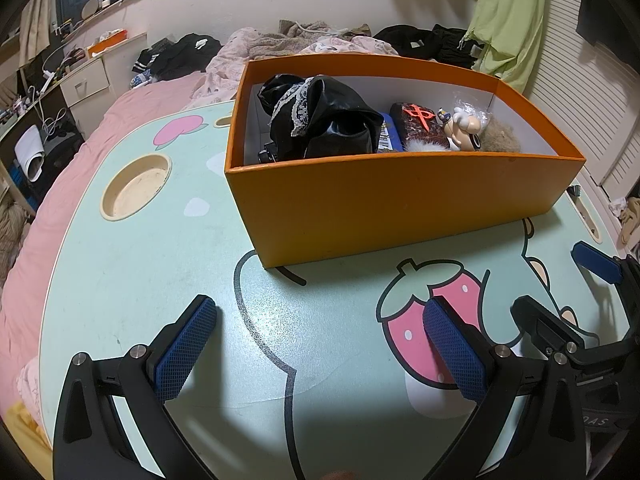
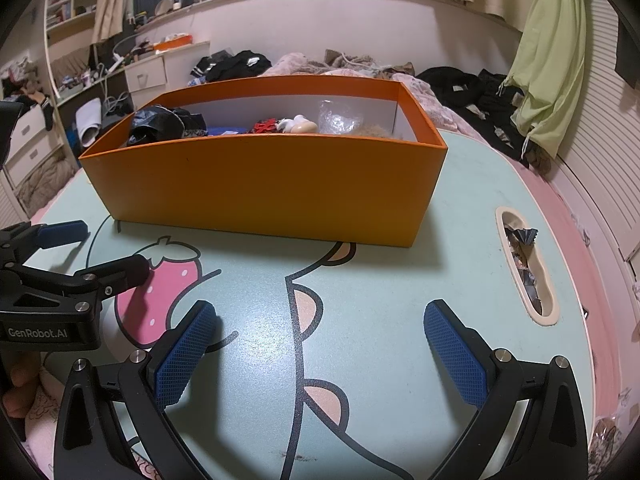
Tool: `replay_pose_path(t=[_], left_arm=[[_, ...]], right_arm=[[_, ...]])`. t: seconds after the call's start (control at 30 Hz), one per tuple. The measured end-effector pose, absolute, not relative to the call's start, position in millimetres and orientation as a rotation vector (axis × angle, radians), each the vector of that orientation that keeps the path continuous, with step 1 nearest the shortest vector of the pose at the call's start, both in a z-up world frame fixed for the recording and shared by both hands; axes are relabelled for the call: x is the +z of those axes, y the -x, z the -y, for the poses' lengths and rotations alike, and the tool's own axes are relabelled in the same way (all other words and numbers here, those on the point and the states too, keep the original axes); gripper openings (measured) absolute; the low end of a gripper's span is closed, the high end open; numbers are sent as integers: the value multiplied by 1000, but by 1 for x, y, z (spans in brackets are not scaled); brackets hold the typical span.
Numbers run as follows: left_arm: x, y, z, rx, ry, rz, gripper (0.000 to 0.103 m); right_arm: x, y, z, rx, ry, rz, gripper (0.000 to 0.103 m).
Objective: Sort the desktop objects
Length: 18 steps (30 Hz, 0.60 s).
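Note:
An orange box [image 1: 392, 196] stands on the mint cartoon-print table [image 1: 160, 264]; it also shows in the right wrist view [image 2: 264, 188]. Inside lie a black lace-trimmed cloth [image 1: 320, 120], a dark red block with a red character [image 1: 418, 124], a small figurine [image 1: 464, 128], a blue item and a clear bag [image 2: 338, 120]. My left gripper [image 1: 320, 340] is open and empty above the table, in front of the box. My right gripper [image 2: 320, 340] is open and empty too. The right gripper shows at the right edge of the left wrist view [image 1: 560, 292]. The left gripper shows at the left edge of the right wrist view [image 2: 96, 252].
The table has a round cup recess [image 1: 136, 190] at the left and a slot [image 2: 526, 264] at the right holding wrappers. The table sits on a pink bed [image 1: 100, 128] strewn with clothes. A desk with drawers [image 2: 148, 74] stands at the far left.

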State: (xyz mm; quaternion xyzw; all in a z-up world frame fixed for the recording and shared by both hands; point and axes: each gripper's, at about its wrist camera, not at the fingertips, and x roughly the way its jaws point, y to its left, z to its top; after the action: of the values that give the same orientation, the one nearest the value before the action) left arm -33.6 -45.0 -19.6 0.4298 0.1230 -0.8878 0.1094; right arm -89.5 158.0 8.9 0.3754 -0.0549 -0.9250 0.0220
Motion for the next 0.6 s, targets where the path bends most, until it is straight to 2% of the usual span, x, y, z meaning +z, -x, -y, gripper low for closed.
replay_pose_path(t=[0.6], left_arm=[[-22,34,45,-2653,-1247,-355,103]], right_arm=[[6,87,-149,-2865,-1193,158,103]])
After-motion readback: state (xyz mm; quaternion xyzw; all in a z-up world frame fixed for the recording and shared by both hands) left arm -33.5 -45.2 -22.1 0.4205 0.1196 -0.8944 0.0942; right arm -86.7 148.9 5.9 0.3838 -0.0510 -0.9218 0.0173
